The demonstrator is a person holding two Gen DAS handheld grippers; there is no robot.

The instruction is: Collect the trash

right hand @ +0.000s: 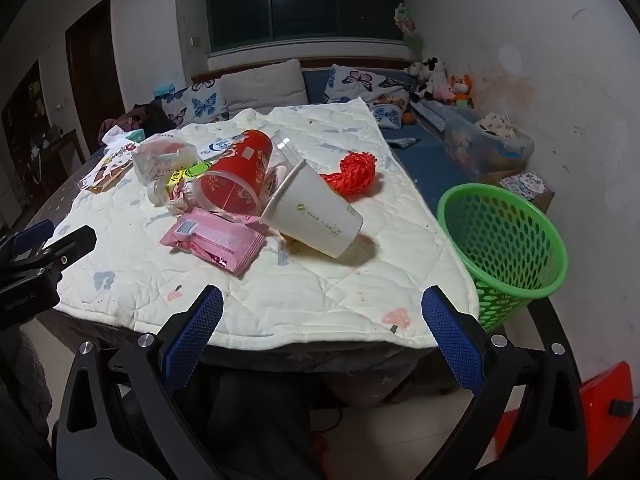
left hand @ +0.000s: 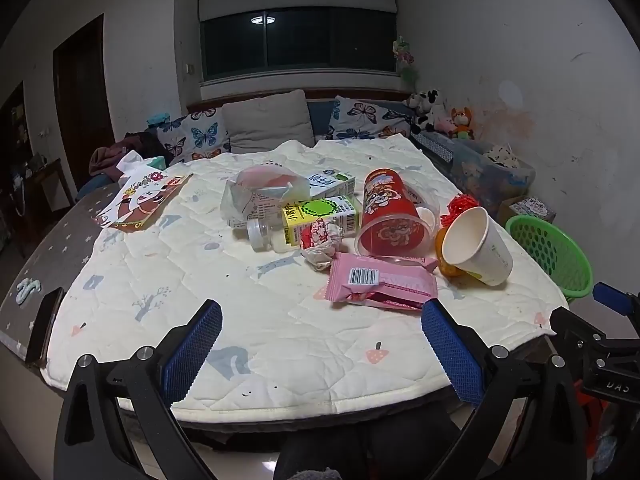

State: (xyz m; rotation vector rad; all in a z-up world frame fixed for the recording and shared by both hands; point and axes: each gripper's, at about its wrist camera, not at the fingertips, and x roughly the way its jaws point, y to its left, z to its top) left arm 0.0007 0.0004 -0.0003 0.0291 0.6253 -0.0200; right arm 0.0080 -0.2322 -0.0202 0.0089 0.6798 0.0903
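Note:
Trash lies in a heap on the quilted table cover (left hand: 200,280): a white paper cup (left hand: 478,246) on its side, a red plastic cup (left hand: 390,216), pink snack wrappers (left hand: 380,282), a yellow-green carton (left hand: 320,212), a crumpled wrapper (left hand: 322,240), a small bottle (left hand: 260,234) and a clear bag (left hand: 260,192). The right wrist view shows the paper cup (right hand: 316,212), red cup (right hand: 236,184), pink wrappers (right hand: 216,240) and red netting (right hand: 354,172). A green mesh basket (right hand: 504,240) stands at the table's right edge. My left gripper (left hand: 320,344) and right gripper (right hand: 322,332) are open and empty, near the front edge.
A cartoon-printed packet (left hand: 144,200) and tissue pack (left hand: 154,162) lie at the far left of the table. A sofa with butterfly cushions (left hand: 200,134) and plush toys (left hand: 432,110) stands behind. A clear storage box (right hand: 488,140) sits right of the table. A red object (right hand: 600,412) is on the floor.

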